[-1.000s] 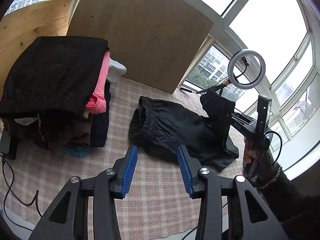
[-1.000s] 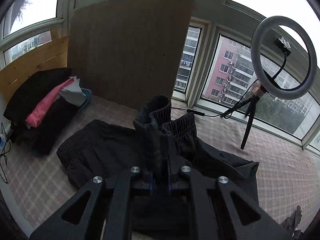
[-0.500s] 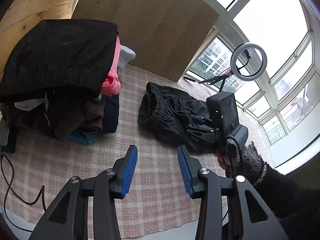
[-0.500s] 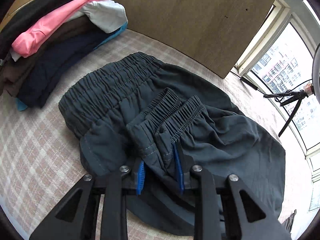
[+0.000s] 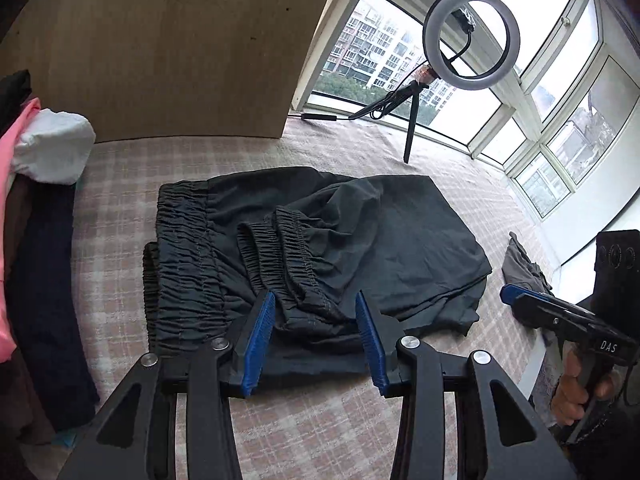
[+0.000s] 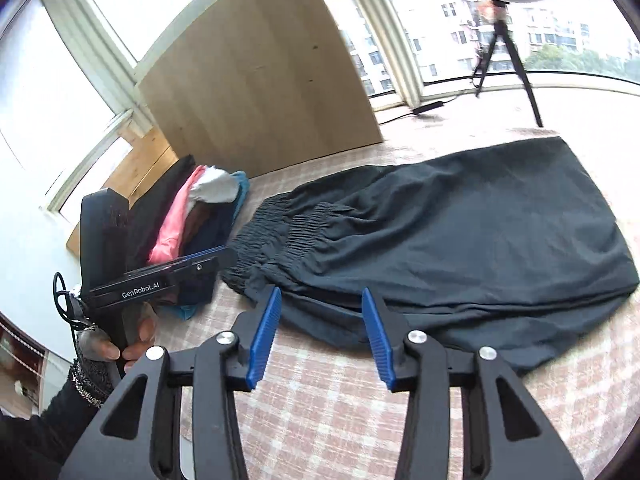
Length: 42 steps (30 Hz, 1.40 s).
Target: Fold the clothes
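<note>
Dark trousers lie folded on the checked cloth, their two elastic cuffs resting just right of the gathered waistband. My left gripper is open just above the near edge, by the cuffs, with nothing pressed between its blue pads. The right gripper hovers over the near edge of the trousers; its jaws are opening and the pads grip nothing. Each gripper shows in the other's view: the right gripper at the far right, the left gripper at the left, each held by a hand.
A stack of folded clothes with pink and white pieces stands left of the trousers, also in the right wrist view. Behind leans a wooden board. A ring light on a tripod stands by the windows. A small grey cloth lies at right.
The right gripper laid the cuffs down by the waistband, let go and drew back to the right. The left gripper swung from beside the stack to over the trousers.
</note>
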{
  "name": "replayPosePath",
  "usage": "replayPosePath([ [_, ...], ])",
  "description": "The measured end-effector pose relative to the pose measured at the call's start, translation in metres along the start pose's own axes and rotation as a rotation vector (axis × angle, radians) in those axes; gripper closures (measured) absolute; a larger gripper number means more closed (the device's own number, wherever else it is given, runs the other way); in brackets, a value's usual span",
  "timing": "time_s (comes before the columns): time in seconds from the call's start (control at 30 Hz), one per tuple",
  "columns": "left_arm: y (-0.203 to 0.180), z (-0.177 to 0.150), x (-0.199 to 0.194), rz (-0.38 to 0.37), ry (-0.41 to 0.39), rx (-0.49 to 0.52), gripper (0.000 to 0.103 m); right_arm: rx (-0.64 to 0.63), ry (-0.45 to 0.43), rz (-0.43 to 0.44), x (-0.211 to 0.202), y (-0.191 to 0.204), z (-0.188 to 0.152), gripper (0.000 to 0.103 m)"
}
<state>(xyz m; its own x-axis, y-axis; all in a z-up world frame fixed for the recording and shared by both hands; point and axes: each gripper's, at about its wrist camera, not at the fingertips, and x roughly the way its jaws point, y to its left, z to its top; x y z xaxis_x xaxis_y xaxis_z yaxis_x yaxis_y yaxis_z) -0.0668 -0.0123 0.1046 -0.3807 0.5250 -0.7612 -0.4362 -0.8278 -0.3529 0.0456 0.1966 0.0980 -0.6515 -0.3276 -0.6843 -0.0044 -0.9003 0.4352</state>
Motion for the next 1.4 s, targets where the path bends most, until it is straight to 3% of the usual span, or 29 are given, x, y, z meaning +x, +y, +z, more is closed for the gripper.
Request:
replayPosePath([
  [0.1, -0.020, 0.012, 0.040, 0.133, 0.051, 0.112, 0.061, 0.106, -0.033, -0.110, -0.026, -0.044, -0.006, 0.063],
  [0.2, -0.027, 0.008, 0.068, 0.218, 0.120, 0.163, 0.061, 0.190, -0.065, -0.159, -0.045, -0.072, -0.016, 0.063],
  [0.23, -0.027, 0.005, 0.074, 0.251, 0.134, 0.171, 0.063, 0.209, -0.076, -0.176, -0.050, -0.080, -0.019, 0.063],
  [0.27, -0.024, 0.003, 0.076, 0.261, 0.135, 0.163, 0.073, 0.227, -0.086, -0.193, -0.055, -0.087, -0.023, 0.063],
  [0.37, -0.016, -0.002, 0.062, 0.252, 0.070, 0.097, 0.078, 0.261, -0.094, -0.206, -0.061, -0.104, -0.028, 0.063],
  [0.47, -0.011, -0.008, 0.042, 0.316, 0.003, 0.074, 0.078, 0.271, -0.092, -0.212, -0.060, -0.119, -0.025, 0.063],
  [0.6, 0.004, -0.013, 0.045, 0.343, 0.043, 0.010, 0.072, 0.288, -0.091, -0.209, -0.053, -0.136, -0.012, 0.063],
  [0.7, 0.007, -0.013, 0.033, 0.349, 0.004, -0.056, 0.066, 0.288, -0.074, -0.202, -0.043, -0.152, 0.002, 0.063],
  [0.83, -0.016, -0.008, 0.009, 0.451, -0.078, -0.032, 0.067, 0.247, -0.030, -0.268, -0.032, -0.181, 0.022, 0.072],
  [0.9, -0.029, -0.007, -0.004, 0.519, -0.112, -0.006, 0.063, 0.233, -0.011, -0.245, -0.036, -0.202, 0.025, 0.072],
  [0.97, -0.037, -0.006, -0.014, 0.576, -0.131, -0.012, 0.058, 0.158, 0.019, -0.300, -0.039, -0.220, 0.024, 0.072],
  [1.07, -0.054, 0.006, -0.017, 0.466, -0.117, -0.080, 0.058, 0.091, 0.062, -0.285, -0.040, -0.248, 0.018, 0.072],
  [1.17, -0.106, 0.033, 0.015, 0.331, -0.074, -0.032, 0.058, 0.040, 0.087, -0.219, -0.043, -0.266, 0.014, 0.072],
  [1.27, -0.171, 0.061, 0.072, 0.190, 0.002, 0.060, 0.057, -0.068, 0.116, -0.156, -0.044, -0.270, 0.013, 0.072],
  [1.33, -0.203, 0.077, 0.119, 0.098, 0.080, 0.069, 0.057, -0.138, 0.139, -0.116, -0.044, -0.270, 0.012, 0.072],
  [1.4, -0.226, 0.090, 0.167, 0.062, 0.150, 0.068, 0.057, -0.175, 0.160, -0.080, -0.040, -0.273, 0.013, 0.072],
])
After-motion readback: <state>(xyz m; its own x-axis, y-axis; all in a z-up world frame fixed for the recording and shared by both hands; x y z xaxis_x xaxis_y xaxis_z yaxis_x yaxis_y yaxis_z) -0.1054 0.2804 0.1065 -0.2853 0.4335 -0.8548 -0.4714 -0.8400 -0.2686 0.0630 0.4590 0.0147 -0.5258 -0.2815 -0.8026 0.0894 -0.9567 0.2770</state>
